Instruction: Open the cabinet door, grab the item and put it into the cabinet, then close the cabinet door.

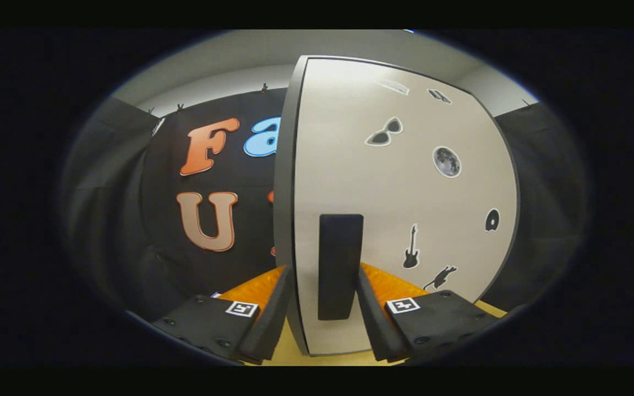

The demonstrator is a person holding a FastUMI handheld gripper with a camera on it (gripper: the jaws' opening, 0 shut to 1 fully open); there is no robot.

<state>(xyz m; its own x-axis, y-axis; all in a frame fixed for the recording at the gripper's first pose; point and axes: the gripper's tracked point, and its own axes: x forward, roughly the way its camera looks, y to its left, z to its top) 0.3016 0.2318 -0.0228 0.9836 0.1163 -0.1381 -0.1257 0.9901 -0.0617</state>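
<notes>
The white cabinet door [432,209], dotted with small black stickers, stands right in front of me, and its dark left edge [283,181] faces me. A black upright handle [340,258] sits low on the door near that edge. My gripper [322,308] straddles the handle and the door edge together. One finger [273,313] lies against the outer side of the door edge. The other finger [372,313] presses on the handle's right side. The cabinet's inside and the item are hidden behind the door.
A yellow tabletop [295,355] shows under the door's lower edge and between the fingers. The booth's black cloth wall [152,231] hangs to the left, beyond the door edge, and also to the far right.
</notes>
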